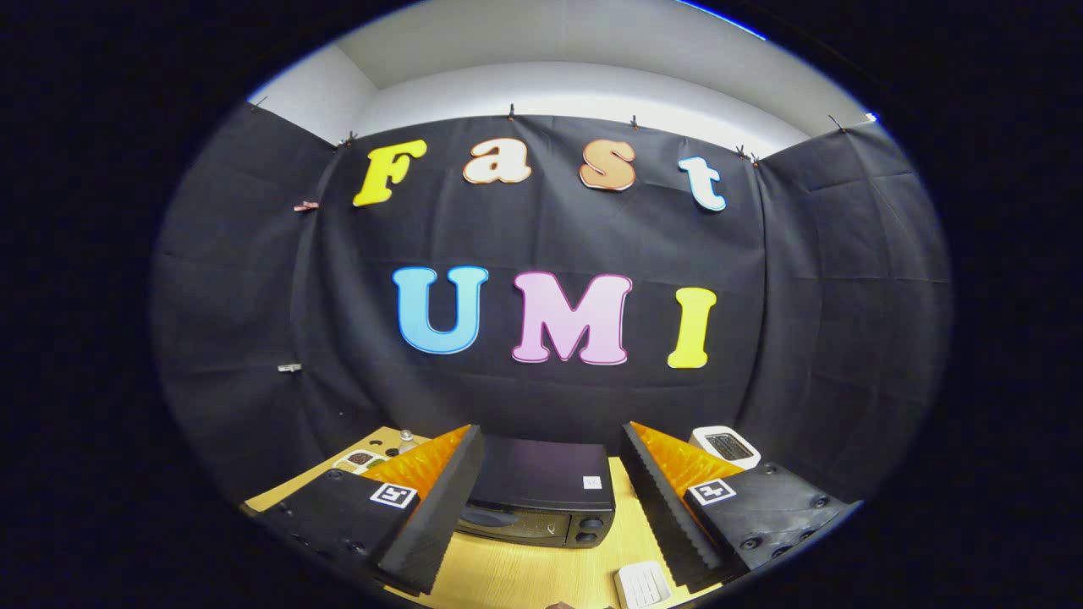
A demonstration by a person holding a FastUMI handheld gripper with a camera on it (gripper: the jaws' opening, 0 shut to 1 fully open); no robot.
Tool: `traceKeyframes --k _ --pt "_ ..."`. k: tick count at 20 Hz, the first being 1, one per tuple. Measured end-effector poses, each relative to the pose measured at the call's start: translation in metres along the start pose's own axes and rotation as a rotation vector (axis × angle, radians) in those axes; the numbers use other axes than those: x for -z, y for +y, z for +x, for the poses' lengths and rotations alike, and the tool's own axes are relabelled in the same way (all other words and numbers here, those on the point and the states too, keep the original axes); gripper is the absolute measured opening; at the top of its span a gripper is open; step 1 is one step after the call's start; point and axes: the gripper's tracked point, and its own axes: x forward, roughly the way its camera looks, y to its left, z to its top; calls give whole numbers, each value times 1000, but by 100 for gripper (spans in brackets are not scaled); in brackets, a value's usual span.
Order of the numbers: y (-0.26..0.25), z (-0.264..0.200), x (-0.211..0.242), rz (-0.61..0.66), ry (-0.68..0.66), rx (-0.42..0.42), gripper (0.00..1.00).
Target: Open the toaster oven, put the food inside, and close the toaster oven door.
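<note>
A black toaster oven [541, 491] stands on the wooden table [516, 575], seen from above and behind my fingers, with its door up and shut and two knobs [590, 529] on its front right. My gripper [550, 499] hangs high over the table with its fingers wide apart, one on each side of the oven, and nothing between them. A small white ridged item [643, 584] lies on the table just in front of the oven, near the right finger.
A white pop-up toaster [725, 446] stands behind the right finger. Beyond the left finger sit a plate with dark food [359, 459] and a small shaker [407, 437]. The black cloth wall rises close behind the table.
</note>
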Motion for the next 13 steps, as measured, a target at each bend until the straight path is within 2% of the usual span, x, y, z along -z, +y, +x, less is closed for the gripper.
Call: traceKeyframes --k 3,8,13 --pt "-9 -20 12 51 25 -47 100" --pt "-39 -50 25 96 53 -79 99" --pt "-70 -79 35 137 42 -80 98"
